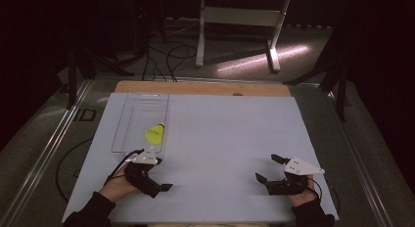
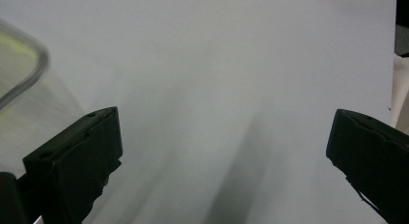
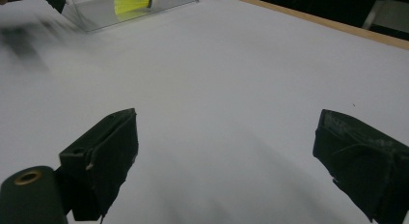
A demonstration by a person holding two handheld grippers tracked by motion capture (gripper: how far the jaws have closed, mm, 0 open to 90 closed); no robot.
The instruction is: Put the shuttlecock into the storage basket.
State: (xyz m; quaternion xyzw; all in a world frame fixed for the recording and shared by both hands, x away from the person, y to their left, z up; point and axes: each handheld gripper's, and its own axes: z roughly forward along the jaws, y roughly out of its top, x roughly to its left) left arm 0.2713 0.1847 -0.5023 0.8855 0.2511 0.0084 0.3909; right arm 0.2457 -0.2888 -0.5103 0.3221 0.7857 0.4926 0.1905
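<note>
A yellow shuttlecock (image 1: 154, 134) lies in a clear plastic tray (image 1: 132, 114) at the left back of the white sheet; the right gripper view has the shuttlecock (image 3: 132, 0) far off in the tray (image 3: 166, 3). My left gripper (image 1: 162, 174) is just in front of the tray's near edge, open, with nothing between its jaws. In the left gripper view, my left gripper (image 2: 224, 147) faces bare white sheet, with the tray's corner (image 2: 24, 74) at the left. My right gripper (image 1: 267, 168) rests open at the front right, empty; in its own view, my right gripper (image 3: 226, 151) also frames bare sheet.
The white sheet (image 1: 225, 139) covers a wooden table whose far edge (image 1: 205, 88) shows. Beyond it are a white stand (image 1: 240, 21) and cables on the floor. A metal rail (image 1: 54, 139) runs along the left.
</note>
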